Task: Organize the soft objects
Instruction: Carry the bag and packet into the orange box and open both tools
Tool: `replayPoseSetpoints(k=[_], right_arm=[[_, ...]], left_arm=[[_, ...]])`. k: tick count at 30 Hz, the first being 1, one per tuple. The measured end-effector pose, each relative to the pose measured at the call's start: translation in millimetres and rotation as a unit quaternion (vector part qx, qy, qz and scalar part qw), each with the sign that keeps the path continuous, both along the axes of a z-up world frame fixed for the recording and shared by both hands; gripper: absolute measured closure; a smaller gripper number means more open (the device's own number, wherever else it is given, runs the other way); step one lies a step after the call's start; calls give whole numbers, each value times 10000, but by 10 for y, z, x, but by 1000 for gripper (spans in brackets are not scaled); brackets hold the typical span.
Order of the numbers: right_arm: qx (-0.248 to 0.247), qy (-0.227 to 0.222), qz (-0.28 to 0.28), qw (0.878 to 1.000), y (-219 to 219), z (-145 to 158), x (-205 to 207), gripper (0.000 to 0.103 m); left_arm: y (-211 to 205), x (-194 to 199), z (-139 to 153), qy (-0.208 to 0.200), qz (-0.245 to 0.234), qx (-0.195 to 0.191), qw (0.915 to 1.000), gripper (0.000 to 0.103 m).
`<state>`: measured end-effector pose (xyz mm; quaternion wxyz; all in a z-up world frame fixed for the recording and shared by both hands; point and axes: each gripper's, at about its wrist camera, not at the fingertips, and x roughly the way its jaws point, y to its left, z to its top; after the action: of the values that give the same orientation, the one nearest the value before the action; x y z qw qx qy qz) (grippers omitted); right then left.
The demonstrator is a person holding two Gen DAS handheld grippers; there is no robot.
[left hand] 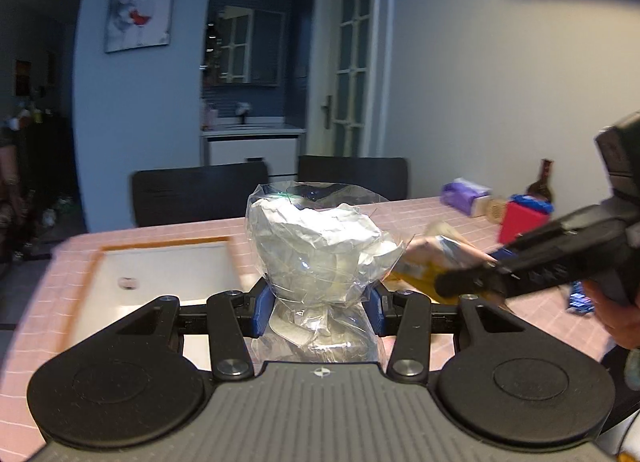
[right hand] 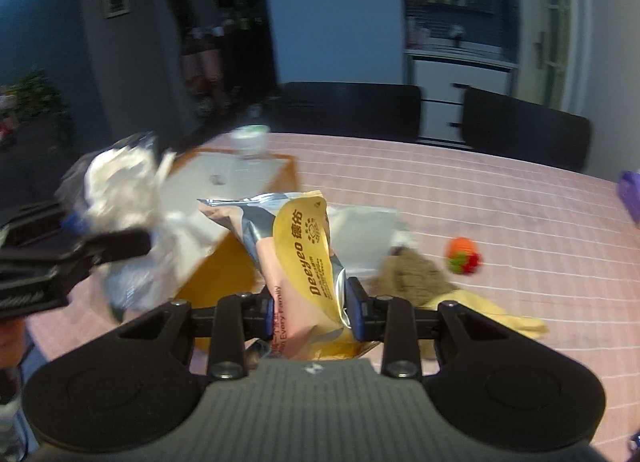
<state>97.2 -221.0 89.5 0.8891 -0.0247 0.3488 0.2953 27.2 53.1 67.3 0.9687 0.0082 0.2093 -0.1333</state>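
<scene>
In the left wrist view my left gripper (left hand: pixel 319 312) is shut on a clear plastic bag of crumpled white stuffing (left hand: pixel 316 246), pinched low between the blue pads and lifted above the pink table. My right gripper (right hand: pixel 314 312) is shut on a yellow and pink "Deeyeo" pack (right hand: pixel 304 254), which stands upright between the pads. Each view shows the other hand: the right gripper (left hand: pixel 460 282) with its pack (left hand: pixel 432 262) comes in from the right, and the left gripper (right hand: pixel 108 230) with the bag (right hand: pixel 120 190) is at the left. A white tray with an orange rim (left hand: pixel 168 266) lies below.
On the table lie a brown plush piece (right hand: pixel 412 274), a yellow cloth (right hand: pixel 488 314), an orange and red knitted toy (right hand: pixel 464 256) and a white packet (right hand: pixel 364 230). A purple pack (left hand: pixel 464 192), red box (left hand: pixel 520 222) and brown bottle (left hand: pixel 542 182) stand far right. Two dark chairs (left hand: pixel 352 174) line the far edge.
</scene>
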Motion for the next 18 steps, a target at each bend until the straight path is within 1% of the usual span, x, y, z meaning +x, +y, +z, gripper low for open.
replayPoseSetpoints(k=[2,5,9,12,16,18], right_arm=[[99,43,266,9996,239,30,-68,70],[223,133,556,9981,634,44,-70,70],[146,213,720,9971,1187,8,40,70],[-186,184,856,9960,1587,-95,191,70],[-614,425,1006,9921,1987,-301,442,70],[-839,497,968,9905,2127,-423,540,70]], left_arm=[[136,80,30,148,156,100,9997,50],[375,268,22,558,354,84,9978,50],[718,524,-50,1087,728,142,9913,50],[935,733,-162,1506,1010,335,9829,50],[1143,959,-384,2140,1207,496,9681,50],[1176,1056,-480,2367,1247,709,9609,50]])
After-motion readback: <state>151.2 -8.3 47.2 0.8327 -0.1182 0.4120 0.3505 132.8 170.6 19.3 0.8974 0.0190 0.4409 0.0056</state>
